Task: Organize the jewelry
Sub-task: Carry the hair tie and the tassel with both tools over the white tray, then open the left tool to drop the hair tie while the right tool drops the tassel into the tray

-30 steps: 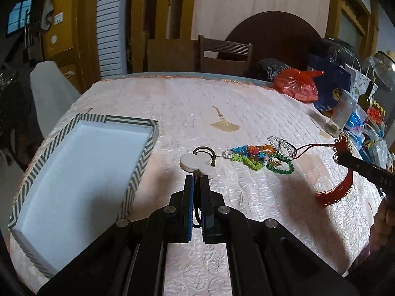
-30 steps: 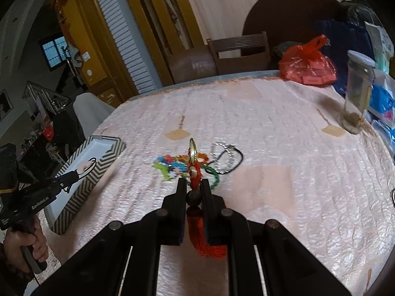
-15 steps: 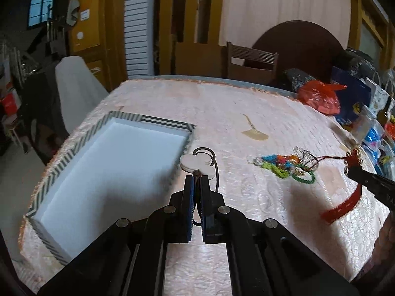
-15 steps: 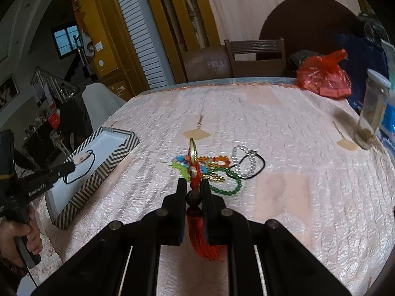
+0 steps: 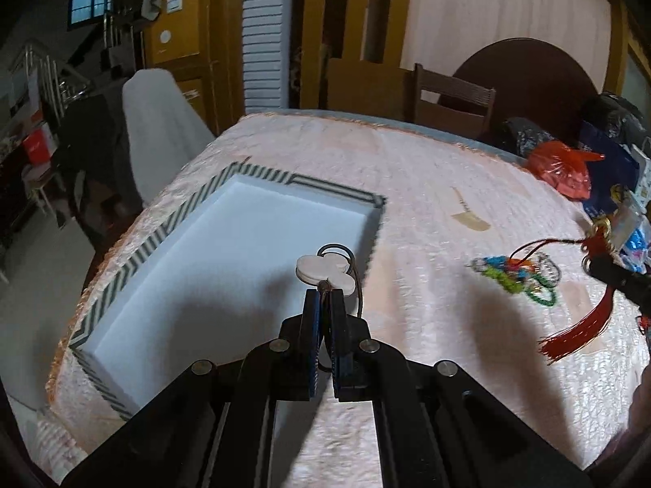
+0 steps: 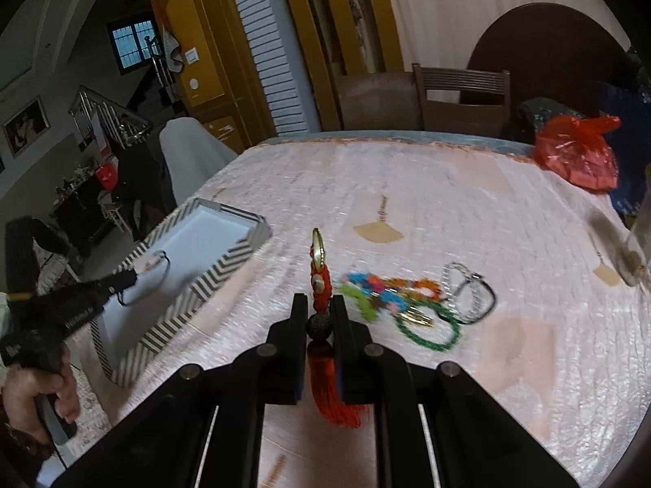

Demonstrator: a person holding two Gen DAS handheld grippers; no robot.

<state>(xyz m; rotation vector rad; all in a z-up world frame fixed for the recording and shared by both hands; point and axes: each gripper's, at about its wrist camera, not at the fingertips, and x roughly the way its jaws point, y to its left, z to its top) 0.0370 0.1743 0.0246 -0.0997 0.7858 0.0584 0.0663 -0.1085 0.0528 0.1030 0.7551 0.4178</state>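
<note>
**Both grippers loaded beside the tray**

The left gripper (image 5: 324,299) is clenched on the dark cord of a white pendant (image 5: 323,270), which hangs above the near right corner of the chevron-edged tray (image 5: 179,211). The right gripper (image 6: 319,309) is clamped on a red tassel charm (image 6: 320,280) at its dark bead, gold clasp upward (fringe hanging below the fingers). Beyond it, at about 1 o'clock, a heap of beaded bracelets (image 6: 411,303) lies on the pink worktop (image 6: 447,203). Farther off at 2 o'clock sits a red plastic bag (image 6: 580,154), with a wooden chair (image 6: 462,97) behind the far edge.
</note>
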